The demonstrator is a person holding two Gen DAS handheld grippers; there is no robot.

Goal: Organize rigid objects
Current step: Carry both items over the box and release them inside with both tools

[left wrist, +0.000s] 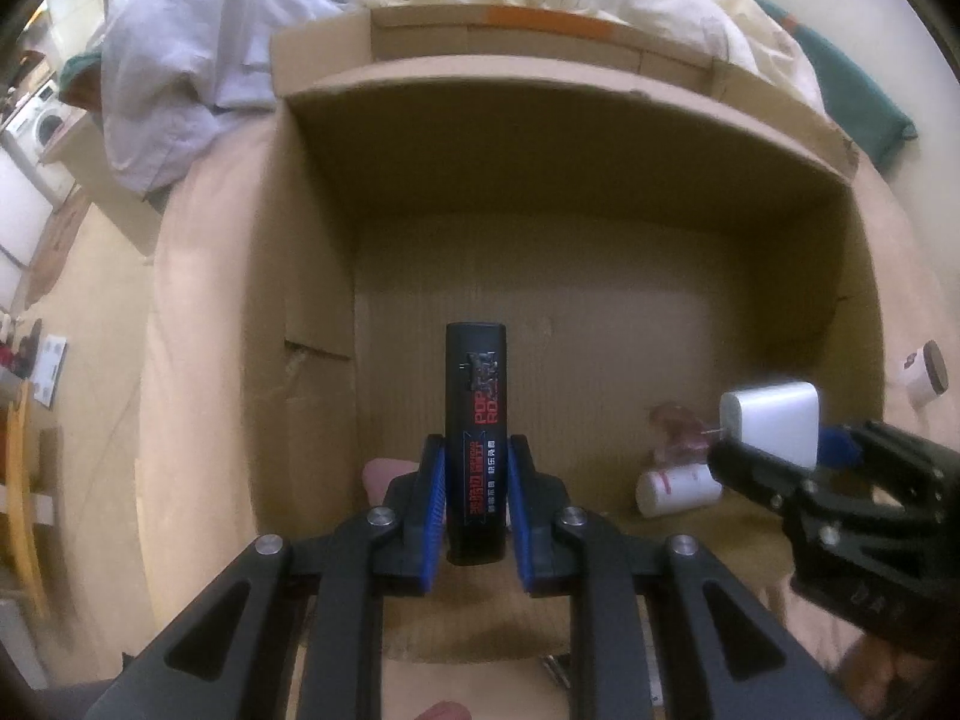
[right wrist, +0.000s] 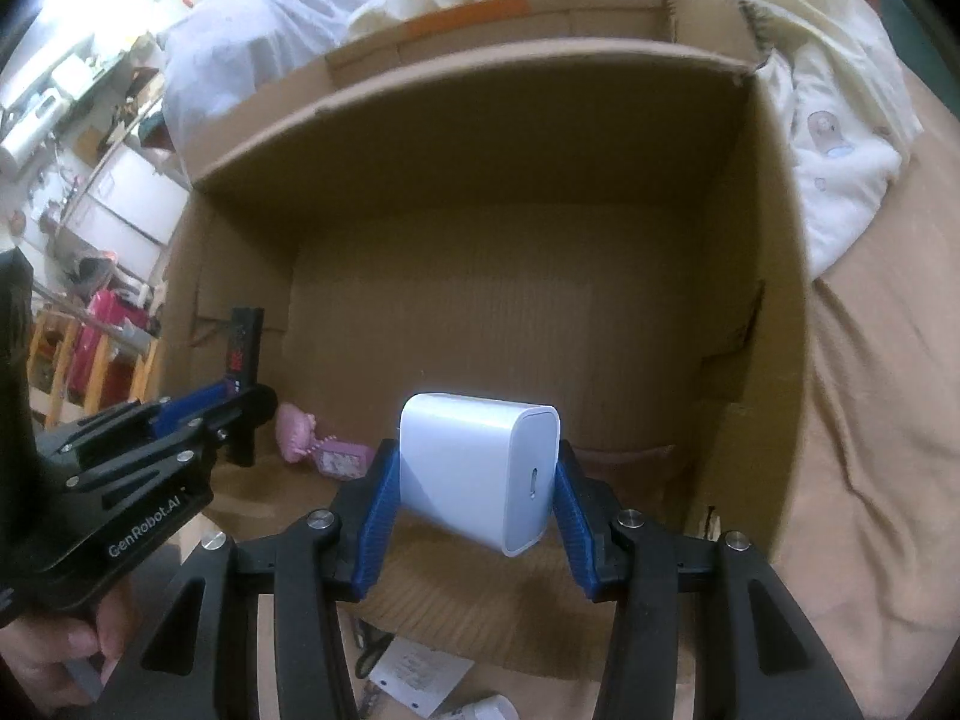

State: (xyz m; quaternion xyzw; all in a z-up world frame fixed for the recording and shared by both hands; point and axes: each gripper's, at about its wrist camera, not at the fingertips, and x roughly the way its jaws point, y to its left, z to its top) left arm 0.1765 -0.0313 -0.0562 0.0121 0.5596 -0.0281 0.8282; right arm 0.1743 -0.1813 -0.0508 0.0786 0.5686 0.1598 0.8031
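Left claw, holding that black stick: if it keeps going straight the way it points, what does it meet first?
Most likely the bare floor of the cardboard box. The left claw grips the black stick pointing steeply down into it, and nothing shows ahead, though depth is uncertain.

Wide bare floor in the open cardboard box (right wrist: 540,300); only a pink trinket (right wrist: 327,450) and white bottle (left wrist: 678,489) near its front.

The slim black rectangular box (left wrist: 477,444) is showing red letters "POP" and "RO" on its side, with small Chinese characters below that are too blurred to read. The black body of the left claw (right wrist: 243,414) is carrying white lettering "GenRobot.AI".
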